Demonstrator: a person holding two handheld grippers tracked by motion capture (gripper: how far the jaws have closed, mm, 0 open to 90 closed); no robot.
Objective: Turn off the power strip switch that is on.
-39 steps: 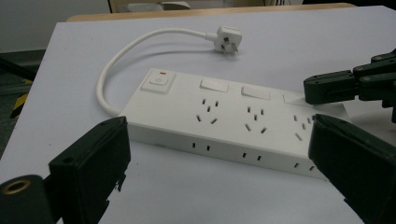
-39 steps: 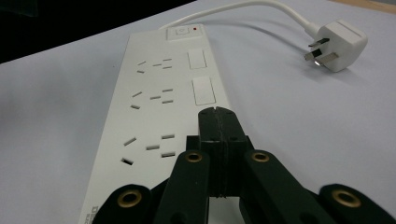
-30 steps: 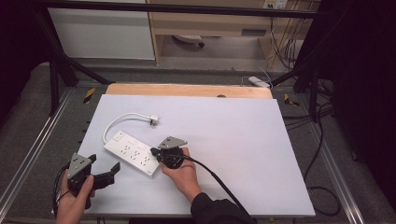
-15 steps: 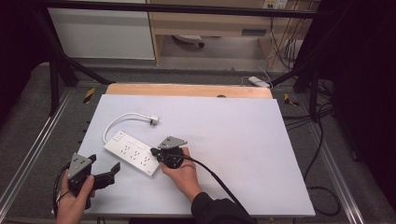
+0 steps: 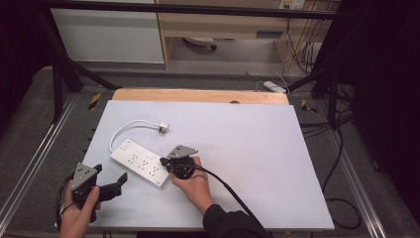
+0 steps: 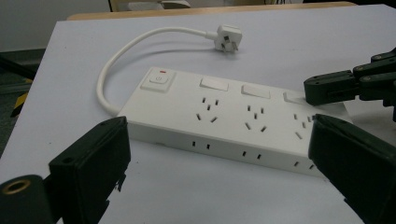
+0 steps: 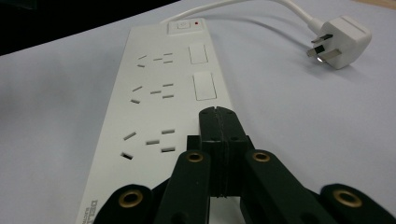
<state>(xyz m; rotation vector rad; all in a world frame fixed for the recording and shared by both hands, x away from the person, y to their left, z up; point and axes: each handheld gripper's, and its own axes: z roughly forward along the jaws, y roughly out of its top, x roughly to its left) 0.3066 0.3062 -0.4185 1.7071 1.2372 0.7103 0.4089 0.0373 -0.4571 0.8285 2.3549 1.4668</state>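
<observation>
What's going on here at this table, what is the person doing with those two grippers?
A person holds a gripper in each hand over a white power strip lying on the table. The right gripper, jaws closed together, has its tip on the strip's end rocker switch, apparently pressing it. The left gripper is open and waits just short of the strip's long side, touching nothing. The strip's plug lies loose on the table, not connected to anything.

looks like a lab or test workshop: white table (image 5: 257, 148) on a metal frame (image 5: 39, 148), loose cables (image 5: 341, 148) on the floor at 3 o'clock, wooden shelving (image 5: 223, 22) at 12.
</observation>
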